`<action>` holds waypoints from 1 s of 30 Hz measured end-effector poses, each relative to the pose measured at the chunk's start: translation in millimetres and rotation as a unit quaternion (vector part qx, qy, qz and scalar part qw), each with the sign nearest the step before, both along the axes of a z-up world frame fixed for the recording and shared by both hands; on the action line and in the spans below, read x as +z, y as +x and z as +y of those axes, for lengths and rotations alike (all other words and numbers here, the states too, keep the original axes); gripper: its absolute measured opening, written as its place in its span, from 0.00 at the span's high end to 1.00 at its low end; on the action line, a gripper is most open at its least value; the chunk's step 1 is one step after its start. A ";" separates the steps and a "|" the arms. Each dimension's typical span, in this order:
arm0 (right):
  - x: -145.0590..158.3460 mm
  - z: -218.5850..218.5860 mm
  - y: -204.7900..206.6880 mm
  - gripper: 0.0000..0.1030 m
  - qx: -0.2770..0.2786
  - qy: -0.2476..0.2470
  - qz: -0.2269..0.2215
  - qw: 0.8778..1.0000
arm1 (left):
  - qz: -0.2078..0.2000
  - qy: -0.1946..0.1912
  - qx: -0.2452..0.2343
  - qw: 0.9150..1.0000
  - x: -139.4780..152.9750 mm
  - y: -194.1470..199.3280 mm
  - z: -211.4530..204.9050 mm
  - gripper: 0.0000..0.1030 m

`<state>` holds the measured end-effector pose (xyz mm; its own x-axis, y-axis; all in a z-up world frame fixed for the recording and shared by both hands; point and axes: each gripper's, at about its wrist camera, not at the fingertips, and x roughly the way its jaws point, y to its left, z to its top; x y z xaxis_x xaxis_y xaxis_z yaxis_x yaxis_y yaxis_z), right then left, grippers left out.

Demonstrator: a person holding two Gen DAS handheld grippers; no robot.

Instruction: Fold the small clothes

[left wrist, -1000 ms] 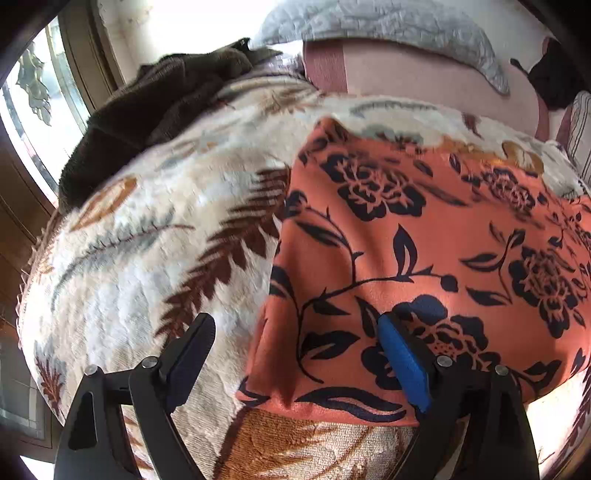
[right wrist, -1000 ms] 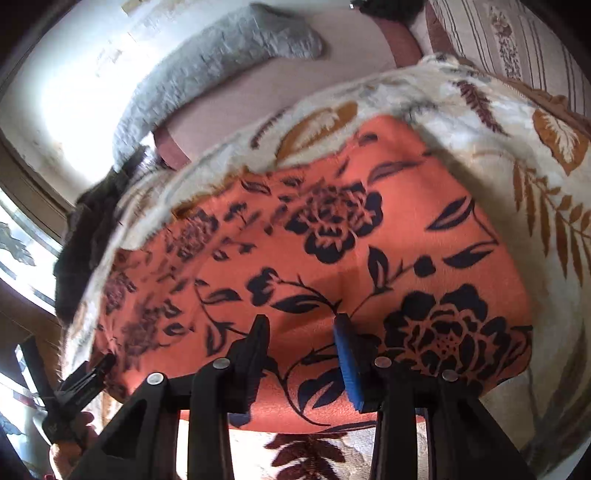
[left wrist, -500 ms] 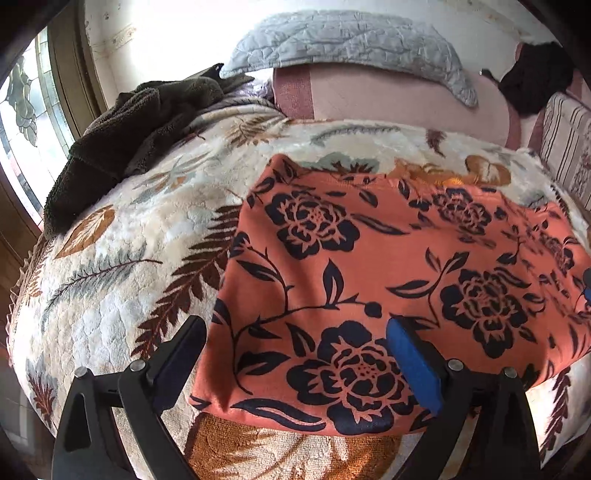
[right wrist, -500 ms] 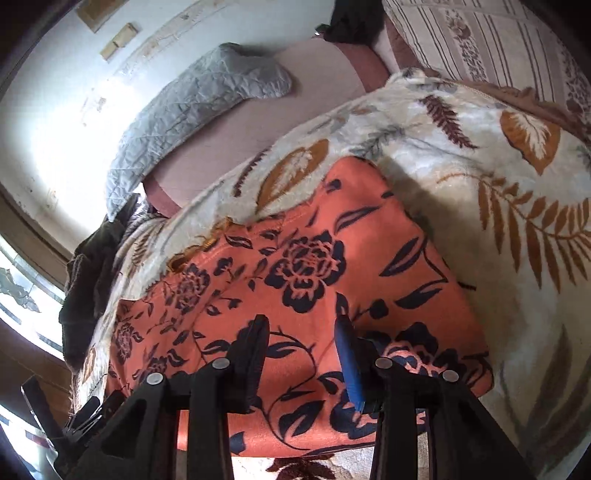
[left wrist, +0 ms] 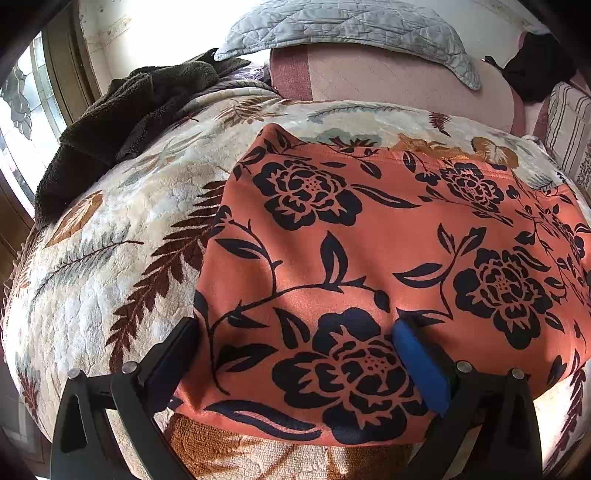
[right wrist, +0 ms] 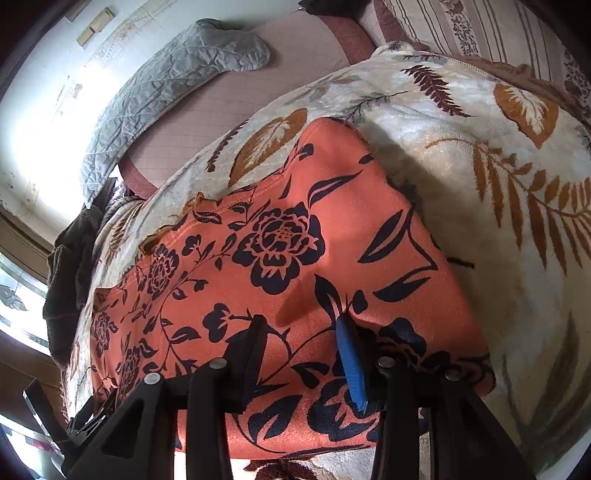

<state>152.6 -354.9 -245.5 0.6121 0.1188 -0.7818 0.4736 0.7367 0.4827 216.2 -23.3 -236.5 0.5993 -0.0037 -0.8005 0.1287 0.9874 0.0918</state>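
Smooth orange floral garment (left wrist: 388,240) lies flat on plush leaf-print blanket (left wrist: 110,258); left tool (left wrist: 295,343) and right tool (right wrist: 301,332) gape.

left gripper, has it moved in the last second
Yes. The left gripper has pulled back from the orange cloth: the brown headboard and grey pillow now show more fully, and more bedspread shows.

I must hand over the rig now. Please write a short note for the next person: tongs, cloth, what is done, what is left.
Left tongs: open, empty, over the near left part of the orange floral garment.
Right tongs: open, empty, over its near right part.
The garment lies flat on the leaf-print blanket.
Done: it is spread out.
Left: probably grasp the near edge and fold.
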 end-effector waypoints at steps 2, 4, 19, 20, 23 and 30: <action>-0.5 0.4 0.0 0.58 0.002 -0.002 -0.001 1.000 | -0.006 -0.002 0.002 1.000 -1.1 -1.2 0.1 0.00; 0.3 1.3 -0.4 0.58 0.003 -0.004 -0.003 1.000 | -0.007 0.002 -0.001 1.000 -0.6 -2.0 0.0 0.00; 35.9 70.6 94.5 0.57 0.095 -0.011 -0.027 0.995 | 0.014 0.042 0.079 0.996 9.2 20.9 44.6 0.00; 28.4 72.8 107.0 0.57 0.095 -0.012 -0.012 0.995 | 0.023 0.040 0.075 0.996 5.4 23.2 46.5 0.00; 0.2 73.0 132.2 0.57 0.103 -0.006 0.032 0.994 | 0.028 0.024 0.065 0.997 5.3 26.8 51.7 0.00; 33.7 48.8 86.2 0.51 0.085 0.029 -0.035 0.995 | -0.052 -0.002 0.032 0.998 37.2 9.6 43.5 0.00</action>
<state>238.8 -306.1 -211.8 0.6324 0.2701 -0.7260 0.3071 0.7730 0.5551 225.7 20.2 -199.3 0.6776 0.0339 -0.7346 0.0554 0.9937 0.0970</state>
